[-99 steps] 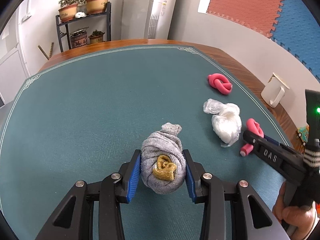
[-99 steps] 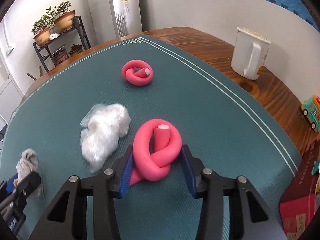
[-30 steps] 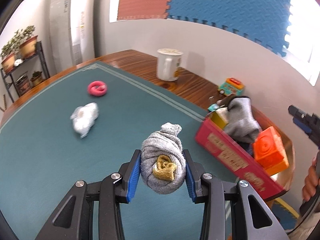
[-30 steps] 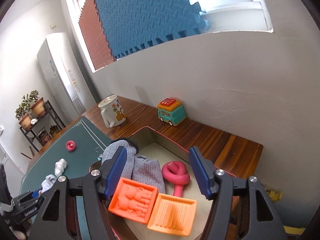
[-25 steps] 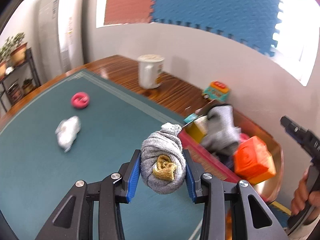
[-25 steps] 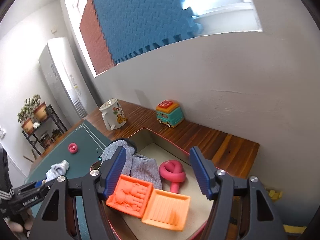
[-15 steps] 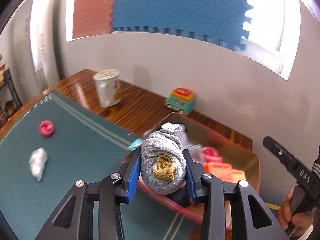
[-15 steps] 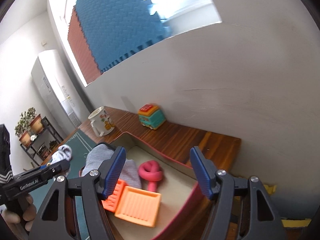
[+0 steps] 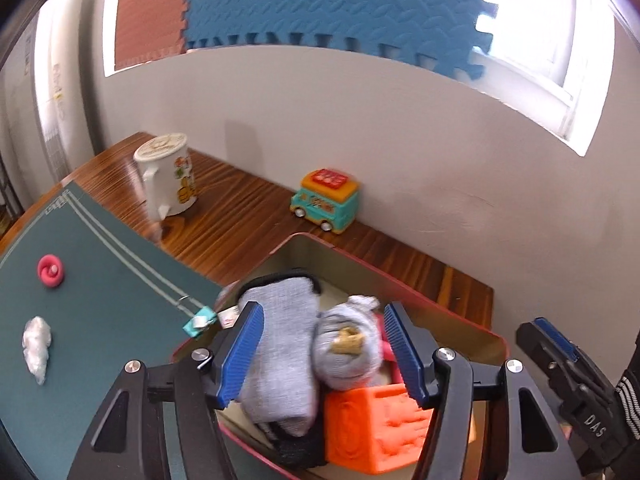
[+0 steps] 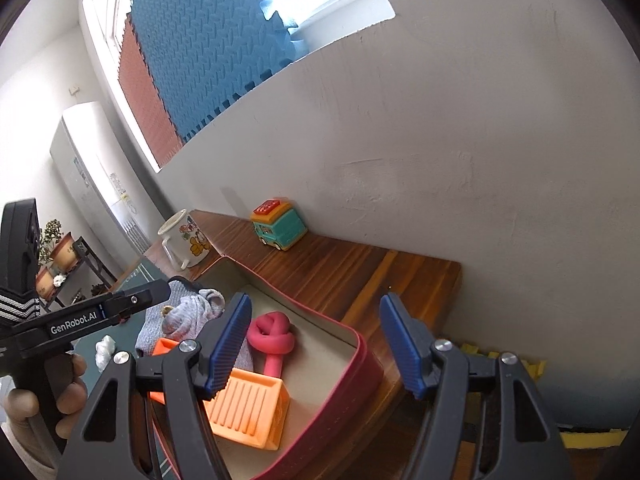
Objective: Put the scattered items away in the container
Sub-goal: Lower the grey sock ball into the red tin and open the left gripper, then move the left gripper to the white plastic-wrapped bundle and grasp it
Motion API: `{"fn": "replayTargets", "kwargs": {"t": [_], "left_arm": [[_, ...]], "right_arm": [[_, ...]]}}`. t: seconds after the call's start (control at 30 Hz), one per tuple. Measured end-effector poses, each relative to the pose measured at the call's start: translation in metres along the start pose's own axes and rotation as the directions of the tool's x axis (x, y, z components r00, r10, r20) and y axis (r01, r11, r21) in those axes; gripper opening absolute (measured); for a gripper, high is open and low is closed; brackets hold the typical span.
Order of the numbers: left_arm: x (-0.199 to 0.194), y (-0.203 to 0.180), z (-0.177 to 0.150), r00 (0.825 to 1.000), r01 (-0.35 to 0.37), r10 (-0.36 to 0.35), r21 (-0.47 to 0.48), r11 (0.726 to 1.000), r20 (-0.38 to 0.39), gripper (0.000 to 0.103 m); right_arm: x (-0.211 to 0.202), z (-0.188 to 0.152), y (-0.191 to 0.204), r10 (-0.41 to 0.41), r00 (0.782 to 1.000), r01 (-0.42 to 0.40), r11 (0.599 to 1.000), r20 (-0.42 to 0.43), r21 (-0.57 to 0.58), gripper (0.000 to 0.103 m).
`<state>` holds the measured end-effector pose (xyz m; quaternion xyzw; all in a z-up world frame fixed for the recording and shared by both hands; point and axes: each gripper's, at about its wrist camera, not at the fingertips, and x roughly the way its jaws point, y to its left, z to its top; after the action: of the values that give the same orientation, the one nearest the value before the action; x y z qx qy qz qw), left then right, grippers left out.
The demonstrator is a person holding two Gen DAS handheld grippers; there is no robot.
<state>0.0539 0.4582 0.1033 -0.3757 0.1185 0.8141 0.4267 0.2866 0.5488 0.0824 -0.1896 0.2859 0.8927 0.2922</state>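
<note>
My left gripper [image 9: 322, 352] hangs over the red box [image 9: 400, 276] with its jaws opening. The grey sock ball [image 9: 346, 348] with a yellow patch sits loose between them, clear of both pads, on top of a folded grey sock [image 9: 280, 344] and an orange block [image 9: 372, 428]. My right gripper [image 10: 316, 344] is open and empty above the box's right end [image 10: 360, 364], where a pink knotted tube [image 10: 272, 336] and an orange block [image 10: 248, 404] lie. The sock ball [image 10: 188, 312] also shows in the right wrist view. On the green mat remain a pink knot [image 9: 51, 271] and a white plastic wad [image 9: 37, 348].
A white cartoon mug [image 9: 168, 178] and a teal toy bus [image 9: 326, 206] stand on the wooden table edge beside the wall. A small teal clip [image 9: 198, 322] lies at the box's left corner. A hand [image 10: 24, 400] holds the left gripper's handle.
My left gripper carried the sock ball from the mat to above the box, then its jaws spread and the ball dropped onto the items inside. My right gripper stayed open over the box.
</note>
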Motion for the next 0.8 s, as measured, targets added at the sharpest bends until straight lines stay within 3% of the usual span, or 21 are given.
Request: {"fn": "replayTargets", "kwargs": {"t": [0.23, 0.5, 0.63, 0.8], "left_arm": [[-0.008, 0.041, -0.01, 0.999, -0.04, 0.04, -0.075, 0.996, 0.004, 0.064], [-0.025, 0.102, -0.03, 0.99, -0.134, 0.137, -0.159, 0.978, 0.011, 0.064], [-0.033, 0.143, -0.043, 0.981, -0.19, 0.195, -0.22, 0.957, 0.001, 0.064], [-0.045, 0.204, -0.062, 0.962, -0.267, 0.27, -0.315, 0.911, -0.036, 0.064]], "right_arm": [[0.003, -0.005, 0.023, 0.043, 0.999, -0.044, 0.999, -0.007, -0.02, 0.071], [0.003, -0.017, 0.073, 0.115, 0.993, -0.116, 0.99, -0.021, -0.082, 0.071], [0.001, -0.025, 0.11, 0.147, 0.989, -0.148, 0.977, -0.015, -0.151, 0.076], [0.003, -0.041, 0.166, 0.212, 0.977, -0.211, 0.941, -0.026, -0.265, 0.079]]}}
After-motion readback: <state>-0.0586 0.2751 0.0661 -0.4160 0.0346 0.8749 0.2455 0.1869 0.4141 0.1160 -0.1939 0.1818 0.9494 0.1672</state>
